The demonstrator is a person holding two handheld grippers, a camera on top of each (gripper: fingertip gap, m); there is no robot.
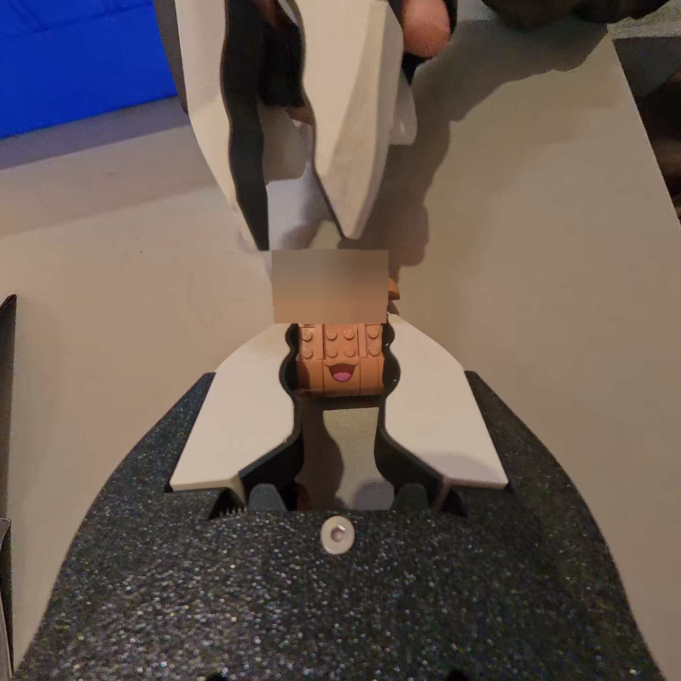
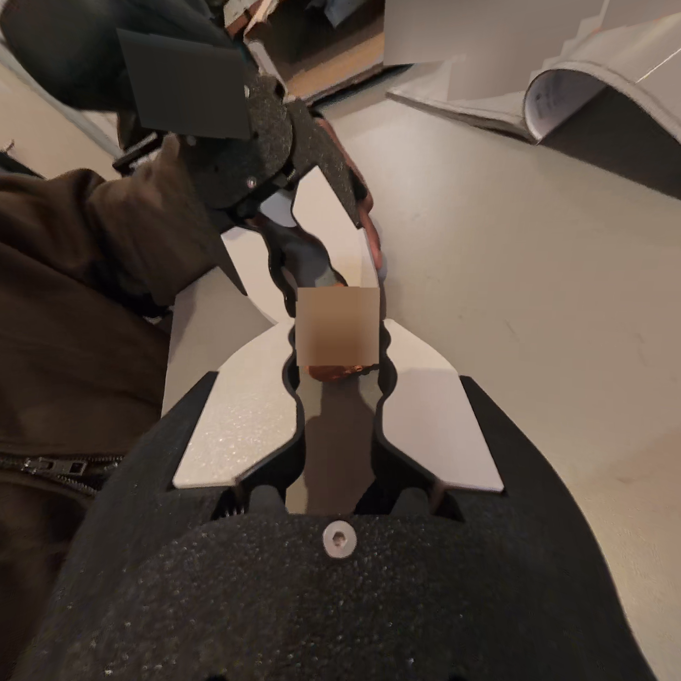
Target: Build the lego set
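A tan lego build (image 1: pixel 339 363) with a smiling mouth printed on its front sits between my left gripper's (image 1: pixel 339 329) white fingers, which are shut on its sides. Its top is under a mosaic patch. My right gripper (image 1: pixel 306 239) comes down from above onto that same build. In the right wrist view my right gripper (image 2: pixel 337 328) is closed around the build, of which only a brown lower edge (image 2: pixel 339 372) shows. The left gripper (image 2: pixel 331 291) reaches in from the upper left and meets it there.
The build is held over a white table (image 1: pixel 516 331). An open instruction booklet (image 2: pixel 552 110) lies at the far right and a cardboard box (image 2: pixel 324 55) behind it. A blue surface (image 1: pixel 73 66) is at the far left. A brown sleeve (image 2: pixel 73 294) fills the left side. The gap from one gripper's tips to the other's is roughly 5 centimeters.
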